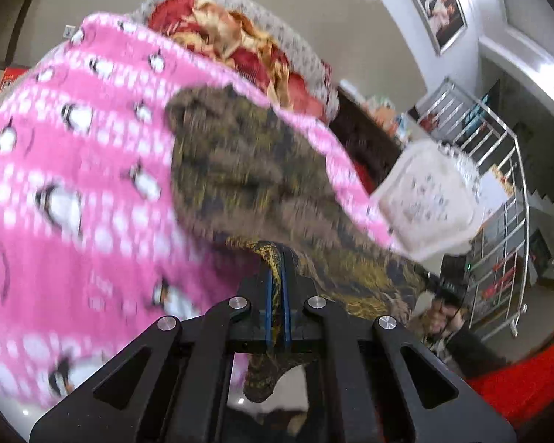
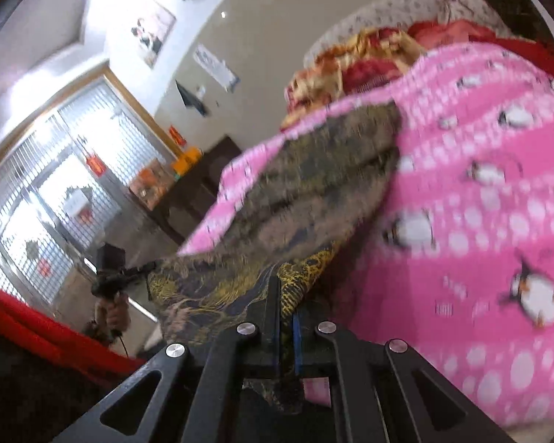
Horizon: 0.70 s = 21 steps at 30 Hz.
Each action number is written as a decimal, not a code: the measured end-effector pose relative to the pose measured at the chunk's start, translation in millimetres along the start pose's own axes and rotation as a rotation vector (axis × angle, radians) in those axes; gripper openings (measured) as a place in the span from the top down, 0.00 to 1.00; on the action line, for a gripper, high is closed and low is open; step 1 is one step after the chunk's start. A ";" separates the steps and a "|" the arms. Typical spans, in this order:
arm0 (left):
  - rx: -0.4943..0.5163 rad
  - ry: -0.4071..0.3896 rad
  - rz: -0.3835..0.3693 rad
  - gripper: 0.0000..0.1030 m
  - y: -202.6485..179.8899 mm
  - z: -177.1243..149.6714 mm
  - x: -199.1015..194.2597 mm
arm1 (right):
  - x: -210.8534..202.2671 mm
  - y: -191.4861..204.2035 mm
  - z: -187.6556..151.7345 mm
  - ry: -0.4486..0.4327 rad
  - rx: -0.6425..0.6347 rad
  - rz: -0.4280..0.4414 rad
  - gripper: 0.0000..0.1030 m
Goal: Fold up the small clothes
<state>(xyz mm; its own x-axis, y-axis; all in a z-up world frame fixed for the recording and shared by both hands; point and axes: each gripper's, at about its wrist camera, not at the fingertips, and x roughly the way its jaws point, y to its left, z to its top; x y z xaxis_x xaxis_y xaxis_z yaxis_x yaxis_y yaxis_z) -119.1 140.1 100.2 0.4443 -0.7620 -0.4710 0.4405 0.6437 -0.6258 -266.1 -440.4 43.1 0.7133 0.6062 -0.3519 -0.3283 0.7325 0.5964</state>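
Both the left gripper [image 1: 276, 288] and right gripper [image 2: 286, 310] have jaws clamped on the brown-and-gold cloth [image 1: 240, 170], over the pink blanket [image 1: 74, 170].

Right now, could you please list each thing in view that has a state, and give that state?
Left claw: shut on the patterned garment.
Right claw: shut on the patterned garment.
Patterned garment: brown and yellow, held at two edges, partly lying on the pink blanket.
Pink blanket: penguin print, spread out under the garment.
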 end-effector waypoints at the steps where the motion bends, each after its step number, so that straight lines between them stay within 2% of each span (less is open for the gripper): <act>1: -0.014 -0.018 0.000 0.98 1.6 10.2 2.3 | -0.3 -0.5 5.8 -0.017 0.002 0.005 0.96; 5: -0.084 -0.089 0.028 0.98 10.9 52.8 17.5 | 8.2 -0.2 43.1 -0.089 0.006 0.029 0.96; 8: -0.101 -0.115 0.077 0.98 20.4 87.5 36.1 | 25.7 -0.7 77.9 -0.130 -0.003 -0.008 0.96; 12: -0.090 -0.122 0.145 0.98 36.8 143.7 75.8 | 64.9 -18.8 133.1 -0.168 -0.006 -0.111 0.96; 17: -0.040 -0.077 0.243 0.98 60.3 202.8 133.6 | 132.1 -54.8 197.3 -0.152 0.006 -0.263 0.96; 21: -0.039 -0.038 0.307 0.97 88.0 237.5 175.5 | 182.9 -91.1 232.9 -0.115 0.032 -0.331 0.96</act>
<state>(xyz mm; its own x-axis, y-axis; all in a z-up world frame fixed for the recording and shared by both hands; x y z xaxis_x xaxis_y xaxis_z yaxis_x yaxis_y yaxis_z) 183.0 79.8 110.1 0.5810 -0.5287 -0.6188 0.2511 0.8396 -0.4816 38.5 -468.5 92.5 0.8433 0.2970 -0.4480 -0.0489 0.8724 0.4863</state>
